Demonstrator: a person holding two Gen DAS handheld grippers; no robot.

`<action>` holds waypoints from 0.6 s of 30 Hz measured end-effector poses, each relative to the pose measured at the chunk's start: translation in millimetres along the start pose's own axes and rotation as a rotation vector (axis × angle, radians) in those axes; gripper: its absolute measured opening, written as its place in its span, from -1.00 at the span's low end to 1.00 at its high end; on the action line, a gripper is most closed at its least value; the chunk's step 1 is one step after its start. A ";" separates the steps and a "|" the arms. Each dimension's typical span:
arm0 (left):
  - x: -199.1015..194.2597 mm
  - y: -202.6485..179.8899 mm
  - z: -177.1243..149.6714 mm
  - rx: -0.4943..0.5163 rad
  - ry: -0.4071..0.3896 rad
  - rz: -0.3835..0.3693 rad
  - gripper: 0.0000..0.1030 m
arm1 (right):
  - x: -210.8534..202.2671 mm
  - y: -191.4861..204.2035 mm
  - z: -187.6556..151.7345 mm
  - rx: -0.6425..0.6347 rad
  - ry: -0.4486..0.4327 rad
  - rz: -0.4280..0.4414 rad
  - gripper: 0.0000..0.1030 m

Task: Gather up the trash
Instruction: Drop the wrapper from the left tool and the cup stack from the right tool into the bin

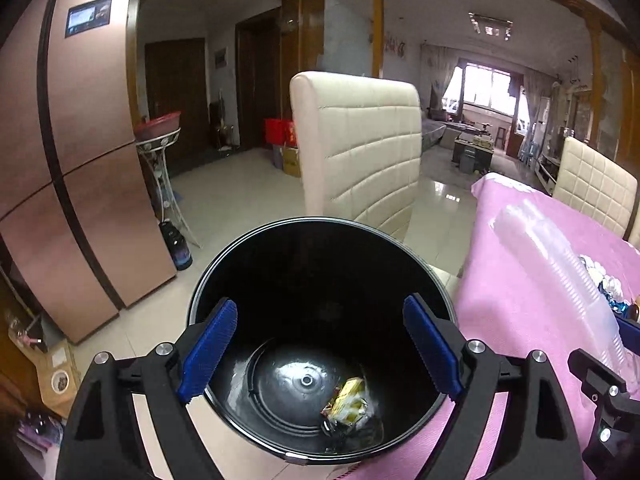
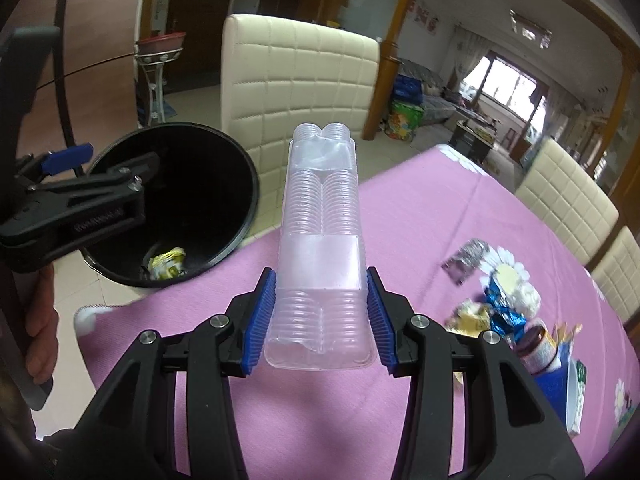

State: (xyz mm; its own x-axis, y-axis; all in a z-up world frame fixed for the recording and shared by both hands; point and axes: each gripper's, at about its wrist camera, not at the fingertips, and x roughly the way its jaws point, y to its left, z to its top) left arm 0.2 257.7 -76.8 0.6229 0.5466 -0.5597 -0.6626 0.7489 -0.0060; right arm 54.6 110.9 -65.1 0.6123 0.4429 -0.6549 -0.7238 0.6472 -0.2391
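The left gripper (image 1: 320, 344) hangs over the mouth of a black bin (image 1: 224, 280) that stands on the tiled floor beside the pink-clothed surface (image 1: 520, 280), its blue-padded jaws spread wide with nothing between them — only the dark inside of the bin shows in the gap. At the bottom of the bin lies a crumpled yellow wrapper (image 1: 350, 400), a little right of the centre in the left wrist view. The right gripper (image 2: 320, 320) is above the pink surface, its jaws clamped on the near end of a clear plastic tray (image 2: 320, 220), a long ribbed piece of packaging that sticks out forward and points toward a cream padded chair (image 2: 300, 80). Both blue pads press on the sides of the tray. The tray is off the cloth and held in the air, to the right of the bin as the right wrist camera sees it. In that same view a hand (image 2: 40, 320) grips the handle of the left gripper at the left edge. More rubbish is on the cloth to the right of the tray — a blue foil wrapper (image 2: 504, 312), a silver packet (image 2: 466, 260), a small brown-lidded jar (image 2: 538, 348) and a blue carton (image 2: 560, 392) near the edge of the picture.
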 end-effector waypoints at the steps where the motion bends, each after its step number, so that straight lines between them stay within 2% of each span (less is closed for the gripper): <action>1: 0.8 3.7 0.3 -0.003 0.001 0.014 0.62 | 0.6 4.4 2.8 -0.011 -0.007 0.006 -0.08; 8: -3.8 30.3 3.9 0.020 -0.028 0.130 0.62 | 12.0 33.0 20.3 -0.062 -0.011 0.104 -0.07; 14: 1.0 54.0 2.9 -0.025 -0.011 0.169 0.62 | 20.3 56.9 33.8 -0.104 -0.028 0.179 0.00; 16: 2.2 55.6 0.1 -0.034 0.002 0.159 0.61 | 19.0 60.9 36.9 -0.106 -0.049 0.188 0.27; 18: 1.2 53.3 0.2 -0.028 0.004 0.148 0.62 | 16.5 60.9 37.2 -0.107 -0.068 0.177 0.35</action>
State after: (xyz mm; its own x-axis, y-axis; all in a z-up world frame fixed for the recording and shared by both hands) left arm -34.3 298.3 -77.6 0.5158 0.6485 -0.5599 -0.7585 0.6495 0.0535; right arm 32.4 180.7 -63.8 0.4902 0.5868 -0.6445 -0.8493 0.4878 -0.2018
